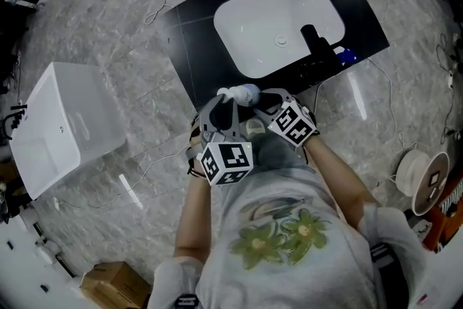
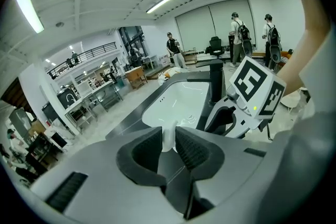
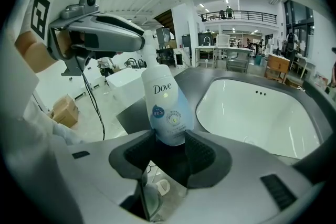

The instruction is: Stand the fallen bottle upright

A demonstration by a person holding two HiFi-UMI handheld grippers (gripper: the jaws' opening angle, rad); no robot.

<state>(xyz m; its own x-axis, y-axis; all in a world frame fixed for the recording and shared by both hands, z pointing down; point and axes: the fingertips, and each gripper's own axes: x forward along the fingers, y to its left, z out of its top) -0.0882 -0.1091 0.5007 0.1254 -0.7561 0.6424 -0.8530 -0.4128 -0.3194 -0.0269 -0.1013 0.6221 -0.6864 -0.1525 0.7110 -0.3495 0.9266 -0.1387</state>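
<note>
A white and pale blue Dove bottle [image 3: 167, 105] is held between both grippers, off the counter, near the black countertop's [image 1: 195, 47] front edge. My right gripper [image 3: 169, 141] is shut on the bottle's lower body, and in that view the bottle stands about upright with its label facing the camera. My left gripper [image 2: 168, 139] is shut on the bottle's narrow white top [image 2: 168, 136]. From the head view, the bottle [image 1: 242, 92] shows just beyond the two marker cubes, with the left gripper [image 1: 219, 112] and the right gripper [image 1: 269, 103] on either side of it.
A white sink basin [image 1: 278, 25] is set in the countertop, with a black faucet [image 1: 316, 43] at its right. A white tub [image 1: 61, 127] stands on the floor at left. A cardboard box [image 1: 112, 282], cables and a spool [image 1: 419, 177] lie around.
</note>
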